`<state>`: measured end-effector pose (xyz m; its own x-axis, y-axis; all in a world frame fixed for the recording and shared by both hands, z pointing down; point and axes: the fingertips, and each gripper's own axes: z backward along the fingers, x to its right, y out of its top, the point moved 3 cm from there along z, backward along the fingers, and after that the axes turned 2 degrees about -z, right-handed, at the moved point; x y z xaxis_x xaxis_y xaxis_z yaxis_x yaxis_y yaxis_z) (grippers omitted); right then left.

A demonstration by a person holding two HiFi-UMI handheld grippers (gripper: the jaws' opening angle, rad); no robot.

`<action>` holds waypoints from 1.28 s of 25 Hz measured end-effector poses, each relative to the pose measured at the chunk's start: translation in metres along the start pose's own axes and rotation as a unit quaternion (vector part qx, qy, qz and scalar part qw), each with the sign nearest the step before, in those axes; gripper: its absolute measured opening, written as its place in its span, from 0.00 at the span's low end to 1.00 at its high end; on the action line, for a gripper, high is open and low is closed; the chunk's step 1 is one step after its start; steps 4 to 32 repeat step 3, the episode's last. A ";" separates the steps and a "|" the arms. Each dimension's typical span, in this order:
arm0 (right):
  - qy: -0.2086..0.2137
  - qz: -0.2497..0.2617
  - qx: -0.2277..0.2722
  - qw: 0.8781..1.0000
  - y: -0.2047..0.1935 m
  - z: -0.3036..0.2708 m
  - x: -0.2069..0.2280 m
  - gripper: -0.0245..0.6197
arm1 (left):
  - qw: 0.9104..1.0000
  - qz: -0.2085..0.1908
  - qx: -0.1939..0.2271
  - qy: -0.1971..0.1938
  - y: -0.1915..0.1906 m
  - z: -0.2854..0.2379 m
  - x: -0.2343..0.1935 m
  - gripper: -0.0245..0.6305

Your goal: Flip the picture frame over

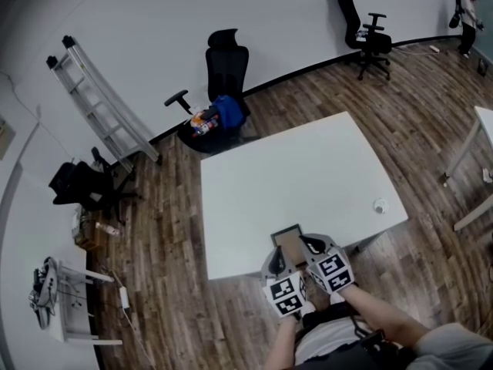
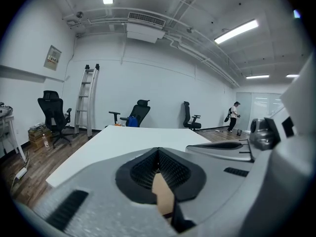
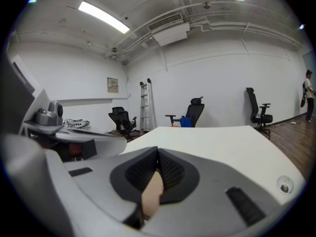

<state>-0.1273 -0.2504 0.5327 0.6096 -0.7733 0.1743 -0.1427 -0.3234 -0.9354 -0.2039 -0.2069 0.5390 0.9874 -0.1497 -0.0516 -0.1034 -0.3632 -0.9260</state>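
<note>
The picture frame (image 1: 288, 242), dark-rimmed with its brown backing facing up, sits at the near edge of the white table (image 1: 308, 168). My left gripper (image 1: 276, 259) is shut on the frame's near left side, and my right gripper (image 1: 311, 247) is shut on its near right side. In the left gripper view a tan sliver of the picture frame (image 2: 163, 194) is pinched between the closed jaws of the left gripper (image 2: 158, 154). The right gripper view shows the same: the picture frame (image 3: 152, 194) clamped in the right gripper (image 3: 158, 157). Most of the frame is hidden in both gripper views.
A small round object (image 1: 380, 205) lies near the table's right edge. Beyond the table stand black office chairs (image 1: 225, 72) (image 1: 366, 33), a leaning ladder (image 1: 104, 110) and a second table (image 1: 481, 160). A person (image 1: 466, 18) stands far off at the back right.
</note>
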 end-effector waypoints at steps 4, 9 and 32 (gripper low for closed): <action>-0.001 0.000 -0.001 1.000 -0.001 -0.004 -0.001 0.04 | 1.000 0.000 0.002 0.003 0.002 -0.001 -0.005 0.04; -0.001 0.000 -0.001 1.000 -0.001 -0.004 -0.001 0.04 | 1.000 0.000 0.002 0.003 0.002 -0.001 -0.005 0.04; -0.001 0.000 -0.001 1.000 -0.001 -0.004 -0.001 0.04 | 1.000 0.000 0.002 0.003 0.002 -0.001 -0.005 0.04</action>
